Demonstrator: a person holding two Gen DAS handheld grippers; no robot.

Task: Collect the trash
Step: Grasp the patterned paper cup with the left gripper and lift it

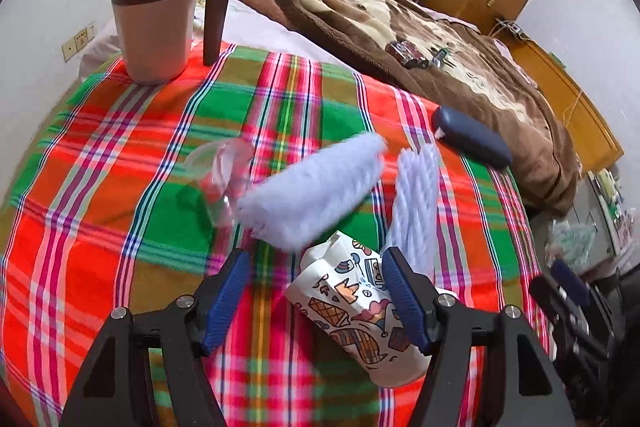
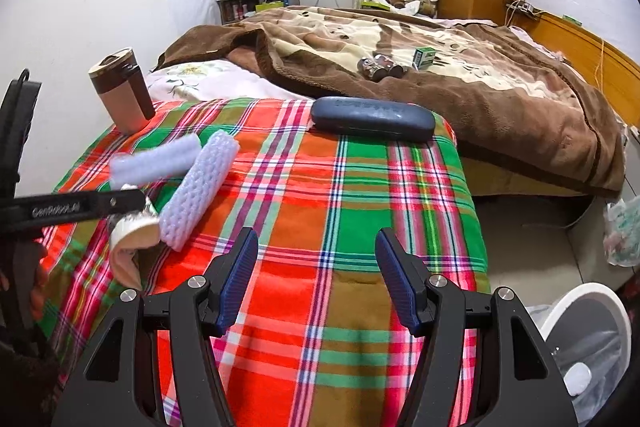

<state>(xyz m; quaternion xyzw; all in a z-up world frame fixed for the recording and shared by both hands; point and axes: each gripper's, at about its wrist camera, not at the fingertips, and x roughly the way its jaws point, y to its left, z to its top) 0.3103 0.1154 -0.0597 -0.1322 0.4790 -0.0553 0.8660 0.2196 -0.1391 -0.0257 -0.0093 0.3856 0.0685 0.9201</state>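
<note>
A crushed paper cup [image 1: 352, 311] with cartoon prints lies on the plaid cloth [image 1: 120, 187], partly between the open jaws of my left gripper [image 1: 316, 297] and touching the right finger. Two white foam sleeves [image 1: 312, 187] [image 1: 416, 207] and a clear plastic cup [image 1: 224, 179] lie just beyond. In the right wrist view the cup [image 2: 132, 239] shows under the left gripper arm, beside the foam sleeves [image 2: 200, 187] [image 2: 154, 163]. My right gripper [image 2: 316, 279] is open and empty over the cloth. A white trash bin [image 2: 588, 343] with a dark liner stands at lower right.
A brown lidded mug [image 1: 160, 11] stands at the far left corner of the cloth. A dark glasses case [image 1: 472, 139] lies at the far edge. The bed with a brown blanket [image 2: 440, 75] lies behind. The floor [image 2: 528, 247] drops off to the right.
</note>
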